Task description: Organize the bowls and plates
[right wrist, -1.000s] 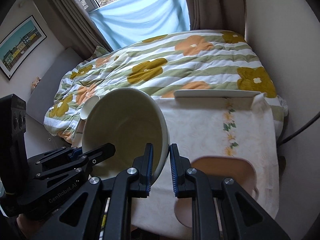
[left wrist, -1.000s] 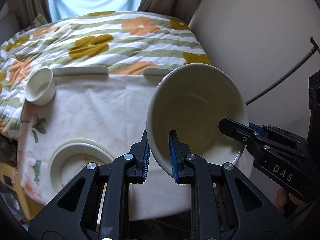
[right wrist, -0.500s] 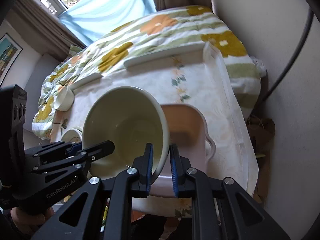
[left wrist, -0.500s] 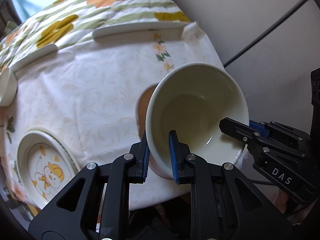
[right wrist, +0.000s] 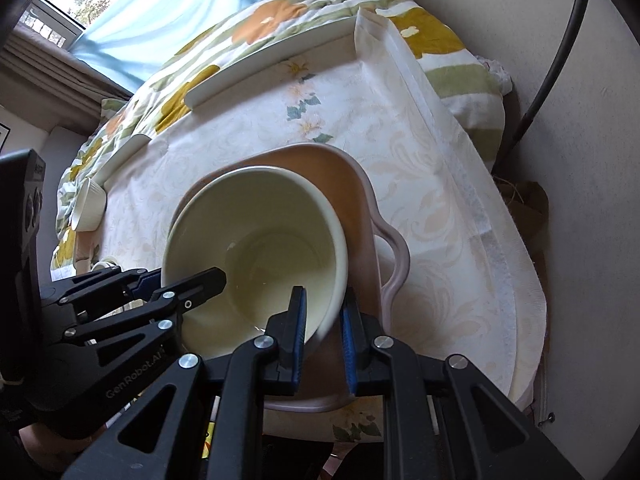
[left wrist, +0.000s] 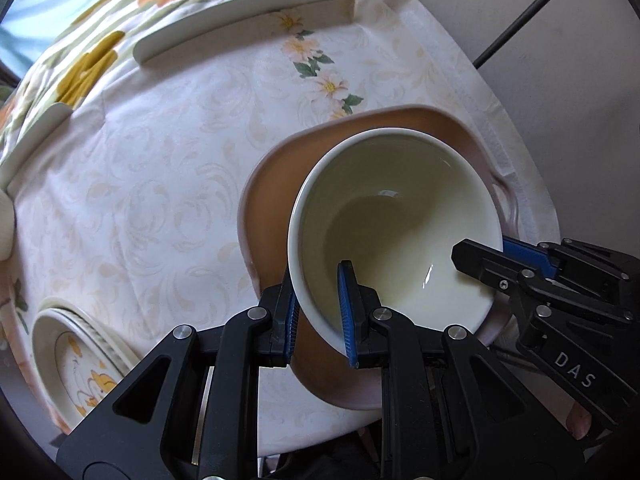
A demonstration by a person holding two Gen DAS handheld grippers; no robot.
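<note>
Between your two grippers hung the cream bowl [left wrist: 396,216], its rim pinched on opposite sides: your left gripper [left wrist: 318,312] clamped the near-left wall, your right gripper [right wrist: 322,330] the opposite edge. You held both pointing steeply down, the bowl tilted just over the pink-brown handled dish [right wrist: 360,216] on the floral tablecloth [left wrist: 160,184]. Whether bowl and dish touched, I could not tell.

Both wrist cameras look steeply down from close above the cream bowl [left wrist: 396,220], each along its own black fingers. The left view sits at the bowl's left rim, the right view [right wrist: 256,248] at its opposite rim. Both share the bowl, the pink dish [left wrist: 272,184] beneath it, and the tablecloth [left wrist: 160,168] beyond.
</note>
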